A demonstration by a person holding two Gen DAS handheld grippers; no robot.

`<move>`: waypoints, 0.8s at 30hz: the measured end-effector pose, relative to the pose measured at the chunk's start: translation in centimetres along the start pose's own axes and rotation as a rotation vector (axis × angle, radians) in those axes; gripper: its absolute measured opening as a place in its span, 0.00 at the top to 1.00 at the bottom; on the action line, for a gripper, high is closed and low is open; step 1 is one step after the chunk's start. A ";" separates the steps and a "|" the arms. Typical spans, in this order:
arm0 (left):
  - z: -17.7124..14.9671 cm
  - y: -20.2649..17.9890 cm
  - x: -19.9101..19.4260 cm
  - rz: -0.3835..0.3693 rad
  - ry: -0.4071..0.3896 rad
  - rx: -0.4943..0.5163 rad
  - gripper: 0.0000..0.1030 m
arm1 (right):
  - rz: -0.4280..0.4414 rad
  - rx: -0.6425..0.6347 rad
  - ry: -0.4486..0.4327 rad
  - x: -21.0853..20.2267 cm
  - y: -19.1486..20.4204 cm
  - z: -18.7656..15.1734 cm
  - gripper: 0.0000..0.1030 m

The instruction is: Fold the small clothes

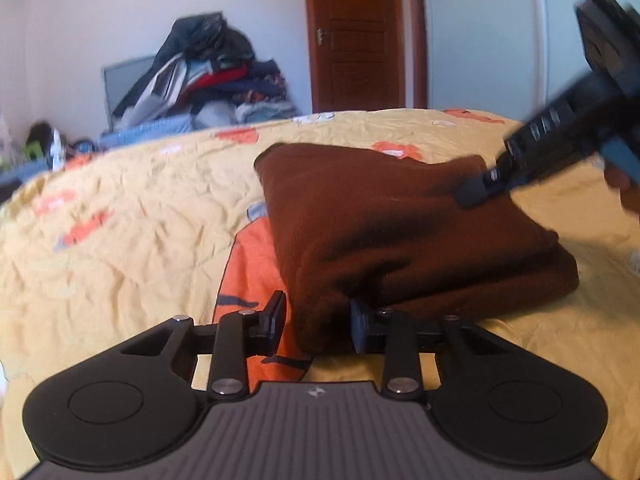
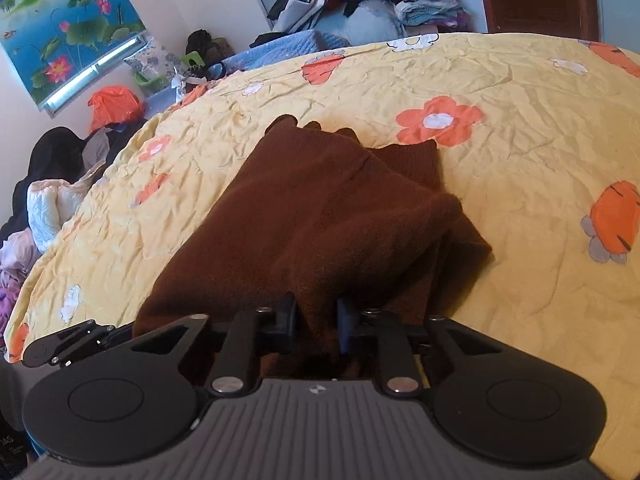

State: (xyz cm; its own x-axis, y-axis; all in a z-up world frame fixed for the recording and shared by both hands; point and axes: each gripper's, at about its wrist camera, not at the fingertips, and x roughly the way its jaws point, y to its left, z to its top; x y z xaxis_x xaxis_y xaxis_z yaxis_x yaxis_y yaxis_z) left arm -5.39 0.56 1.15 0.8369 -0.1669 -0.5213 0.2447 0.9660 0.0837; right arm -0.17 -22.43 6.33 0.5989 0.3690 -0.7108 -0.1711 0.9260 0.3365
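A brown fleece garment (image 1: 400, 232) lies folded in layers on the yellow flowered bedspread (image 1: 120, 208). My left gripper (image 1: 318, 320) is at its near corner, fingers apart, with the cloth's corner between them. In the left wrist view the right gripper (image 1: 476, 192) comes in from the upper right, blurred, its tip on the garment's top. In the right wrist view the garment (image 2: 320, 216) fills the middle and my right gripper (image 2: 316, 326) has a bunch of the brown cloth pinched between its fingers. The left gripper (image 2: 60, 344) shows at the lower left there.
A pile of clothes (image 1: 208, 76) stands behind the bed beside a brown door (image 1: 356, 32). More clothes (image 2: 48, 200) lie off the bed's left side below a lotus picture (image 2: 68, 20). The bedspread (image 2: 520, 160) stretches wide to the right.
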 end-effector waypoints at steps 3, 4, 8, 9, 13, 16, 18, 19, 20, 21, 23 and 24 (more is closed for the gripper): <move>-0.3 -0.3 0.2 -0.004 0.025 0.018 0.83 | 0.010 0.004 -0.046 -2.1 -0.8 0.6 0.81; -0.3 -0.2 0.2 -0.008 0.028 0.011 0.83 | 0.000 0.017 -0.043 -2.0 -1.4 0.4 0.81; -0.3 0.1 0.1 -0.009 0.038 0.009 0.83 | 0.014 0.077 -0.009 -0.9 -2.8 -1.4 0.64; -0.3 0.1 0.2 -0.005 0.042 0.007 0.83 | 0.033 0.106 -0.012 -1.5 -2.8 -1.5 0.52; 0.0 0.2 0.7 0.003 0.049 -0.014 0.82 | 0.114 0.127 -0.012 -3.4 -1.9 -2.8 0.47; 0.4 -0.3 1.2 0.015 0.046 -0.008 0.82 | 0.082 0.021 0.052 -2.8 0.2 -3.7 0.56; 0.6 -0.4 1.3 0.018 0.045 -0.006 0.82 | 0.045 -0.034 0.066 -2.2 0.9 -3.9 0.87; 0.6 -0.1 1.1 0.008 0.048 -0.019 0.88 | 0.067 -0.032 0.083 -2.1 0.8 -3.7 0.86; 0.6 0.2 0.9 -0.005 0.053 -0.033 0.89 | 0.084 -0.041 0.075 -2.7 0.8 -3.6 0.86; 0.4 0.7 0.8 -0.015 0.062 -0.044 0.89 | 0.091 -0.067 0.067 -3.5 1.0 -3.5 0.87; -0.1 1.4 0.7 -0.030 0.066 -0.058 0.89 | 0.073 -0.095 0.063 -4.9 0.8 -3.4 0.87; -0.2 1.4 0.7 -0.036 0.063 -0.060 0.89 | 0.052 -0.094 0.073 -5.0 0.3 -3.7 0.87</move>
State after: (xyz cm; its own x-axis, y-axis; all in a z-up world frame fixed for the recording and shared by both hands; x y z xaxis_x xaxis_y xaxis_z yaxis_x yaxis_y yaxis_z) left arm -4.55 1.86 0.76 0.7953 -0.1909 -0.5754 0.2427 0.9700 0.0137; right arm -6.07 -23.74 7.69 0.5294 0.4180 -0.7383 -0.2750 0.9078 0.3168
